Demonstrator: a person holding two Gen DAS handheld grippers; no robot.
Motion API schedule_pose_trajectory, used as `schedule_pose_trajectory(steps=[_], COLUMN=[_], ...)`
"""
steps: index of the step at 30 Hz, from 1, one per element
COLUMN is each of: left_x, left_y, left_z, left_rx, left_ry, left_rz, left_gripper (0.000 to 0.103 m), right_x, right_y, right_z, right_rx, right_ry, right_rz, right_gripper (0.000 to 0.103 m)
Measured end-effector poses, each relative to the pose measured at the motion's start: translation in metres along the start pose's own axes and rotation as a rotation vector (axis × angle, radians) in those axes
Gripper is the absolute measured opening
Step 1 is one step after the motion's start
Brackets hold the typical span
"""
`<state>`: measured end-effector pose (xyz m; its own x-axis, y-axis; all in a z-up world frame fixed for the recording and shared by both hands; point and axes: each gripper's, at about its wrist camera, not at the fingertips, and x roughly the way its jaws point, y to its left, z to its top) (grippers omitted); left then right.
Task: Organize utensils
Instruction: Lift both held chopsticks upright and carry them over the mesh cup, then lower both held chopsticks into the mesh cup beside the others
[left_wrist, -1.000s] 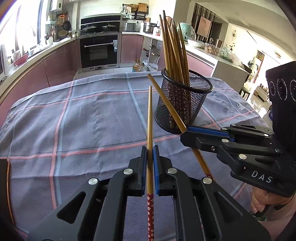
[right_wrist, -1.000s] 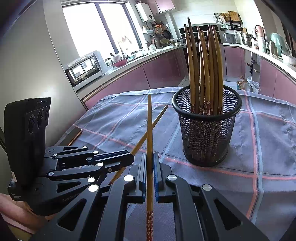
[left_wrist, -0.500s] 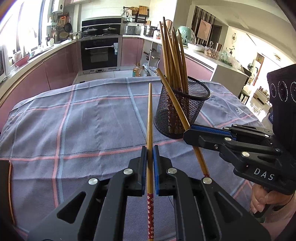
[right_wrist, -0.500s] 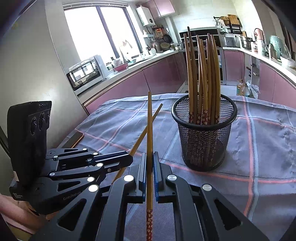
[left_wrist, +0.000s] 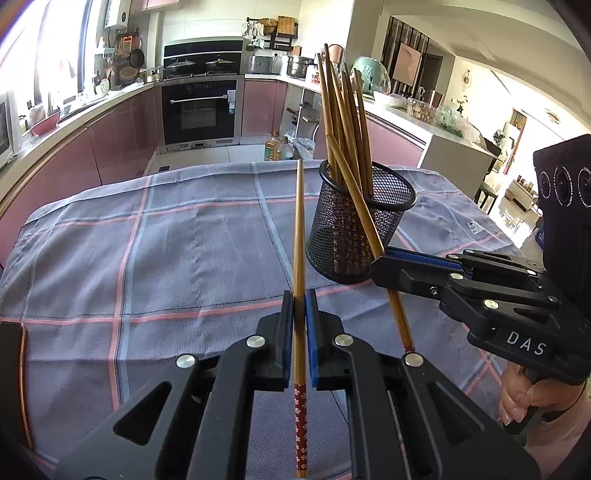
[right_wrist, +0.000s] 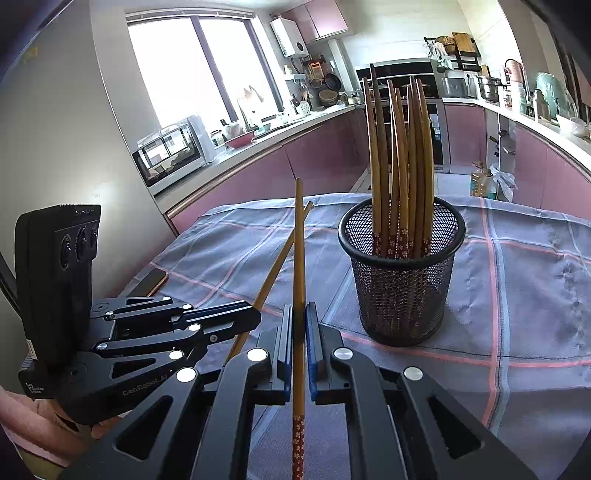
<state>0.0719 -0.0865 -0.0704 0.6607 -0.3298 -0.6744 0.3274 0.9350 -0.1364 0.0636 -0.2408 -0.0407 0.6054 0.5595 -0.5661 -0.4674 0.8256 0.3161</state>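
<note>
Two chopsticks are up in the air, one in each gripper, and everything else sits around the black wire-mesh cup (left_wrist: 360, 225), which I'll use as my marker.

Biggest is the grey-blue checked tablecloth with pink lines (left_wrist: 166, 243), spread under the cup and bare on the side toward the window. On it, well off from the cup near the far left edge, lies a flat dark phone-like slab (right_wrist: 147, 282); I can't tell more about it.

The cup stands upright and already carries a bundle of brown bamboo chopsticks (right_wrist: 399, 155), thin tips up and red flowered ends down in the mesh. That looks like the sorting spot for the loose ones.

The right gripper (right_wrist: 299, 343) hovers on the near side of the cup, just beside it, clenched on a long bamboo chopstick with a red flowered end (right_wrist: 298, 277). The stick runs straight out along the fingers, red end trailing behind the pads, tip aimed past the cup's left flank. Held that way, I'd guess it still needs flipping before the red end goes in.

The left gripper (left_wrist: 299, 325) hangs further left of the cup, likewise clamped on its own matching bamboo chopstick (left_wrist: 298, 236), gripped above the patterned part, tip short of the cup's rim.
</note>
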Motion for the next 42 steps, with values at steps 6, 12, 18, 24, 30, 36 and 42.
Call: schedule_pose_trajectory(steps=[6,12,18,24,30,36,42], left_x=[-0.003,-0.006,-0.012,-0.015,-0.017,-0.019,-0.02], left_y=[0.0,0.001,0.002,0.003,0.0,-0.002,-0.003], left_z=[0.002,0.004,0.008,0.013,0.018,0.024,0.028], left_rx=[-0.002,-0.007,-0.01,-0.019,-0.012,-0.007,-0.008], left_ry=[-0.009,-0.022,-0.044,-0.05,-0.064,-0.077,-0.081], left_rz=[-0.001,-0.007,-0.019,-0.048,-0.065,-0.072,-0.08], left_gripper=[0.007,0.007,0.007,0.007,0.007,0.007,0.007], right_x=[-0.004,-0.009,-0.014,-0.02,-0.027,-0.031,-0.034], right_y=[-0.002,-0.004,-0.01,-0.014,-0.016,-0.017,-0.017], right_z=[-0.001,0.002,0.007,0.015,0.022,0.027,0.031], right_rx=[0.005,0.005,0.009,0.006,0.0,-0.003,-0.007], right_ry=[-0.01,-0.023,-0.048,-0.073,-0.096,-0.109,-0.122], right_rz=[0.002,-0.002,-0.006,-0.017,-0.022,-0.024,-0.029], right_gripper=[0.006,0.006,0.006,0.006,0.006,0.006,0.006])
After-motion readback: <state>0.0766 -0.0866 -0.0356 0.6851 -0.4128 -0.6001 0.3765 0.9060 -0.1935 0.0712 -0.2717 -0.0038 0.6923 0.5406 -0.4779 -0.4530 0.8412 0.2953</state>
